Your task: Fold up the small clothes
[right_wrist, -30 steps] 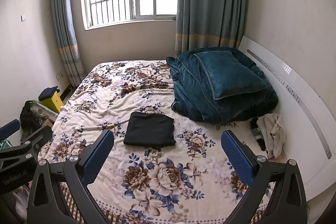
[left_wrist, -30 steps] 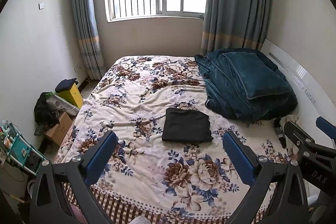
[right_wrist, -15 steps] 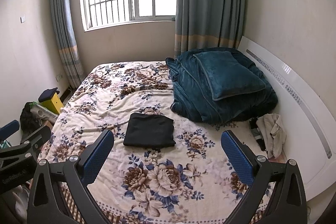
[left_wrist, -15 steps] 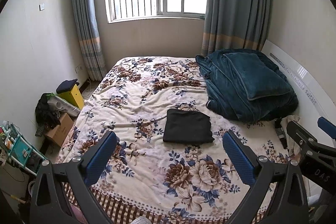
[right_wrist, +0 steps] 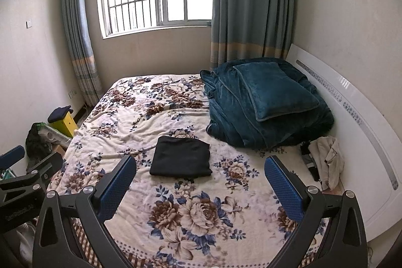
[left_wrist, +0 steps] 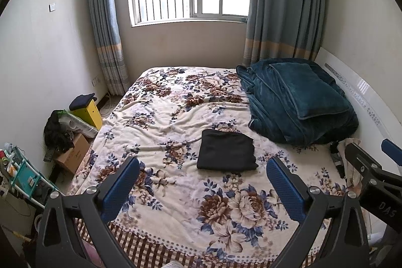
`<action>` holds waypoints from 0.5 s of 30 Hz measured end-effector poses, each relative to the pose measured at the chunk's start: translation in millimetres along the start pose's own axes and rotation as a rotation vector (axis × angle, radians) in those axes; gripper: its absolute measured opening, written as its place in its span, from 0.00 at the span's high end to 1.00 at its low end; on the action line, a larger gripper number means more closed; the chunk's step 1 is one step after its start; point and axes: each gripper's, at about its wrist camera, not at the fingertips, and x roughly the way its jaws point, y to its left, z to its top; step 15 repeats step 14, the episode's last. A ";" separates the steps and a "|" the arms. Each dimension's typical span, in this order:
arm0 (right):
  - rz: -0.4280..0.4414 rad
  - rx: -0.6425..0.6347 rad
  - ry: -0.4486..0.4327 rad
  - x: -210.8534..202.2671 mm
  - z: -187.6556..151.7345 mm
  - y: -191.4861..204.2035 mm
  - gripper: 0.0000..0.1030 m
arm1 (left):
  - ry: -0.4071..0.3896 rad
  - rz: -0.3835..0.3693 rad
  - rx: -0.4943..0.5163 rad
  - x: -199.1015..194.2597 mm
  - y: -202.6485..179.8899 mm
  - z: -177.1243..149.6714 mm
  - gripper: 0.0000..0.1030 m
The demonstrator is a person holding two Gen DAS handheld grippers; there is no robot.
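- A flowery blanket (left_wrist: 176,122) is covering the bed, big and wrinkly.
- A folded teal quilt (right_wrist: 266,104) is sitting by the white headboard (right_wrist: 351,102).
- A folded black cloth (left_wrist: 226,153) is lying flat mid-bed, ahead of both grippers, touching neither.
- The left gripper (left_wrist: 203,186) and right gripper (right_wrist: 201,185) are hanging wide apart, holding nothing.

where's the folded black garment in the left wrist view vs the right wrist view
Left wrist view: the folded black garment lies flat on the floral bedspread, just right of centre, above the gap between the open left gripper fingers.
Right wrist view: the same garment lies left of centre, nearer that gripper's left finger.
Shared landmark: the teal blanket pile, up and to the right of the garment in both.
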 end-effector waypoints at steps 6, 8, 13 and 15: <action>0.001 0.001 -0.001 0.5 0.2 0.6 0.00 | 0.001 0.002 -0.002 -0.4 0.0 -0.9 0.00; -0.002 0.003 -0.002 -0.9 -1.6 1.4 0.00 | 0.002 -0.001 -0.003 -0.4 0.3 -0.5 0.00; 0.000 0.005 -0.002 0.5 -0.5 2.6 0.00 | -0.001 0.002 -0.005 -0.5 1.3 -0.3 0.00; -0.002 0.004 -0.003 0.3 -0.6 3.0 0.00 | 0.001 -0.001 -0.003 -0.3 1.7 -0.6 0.00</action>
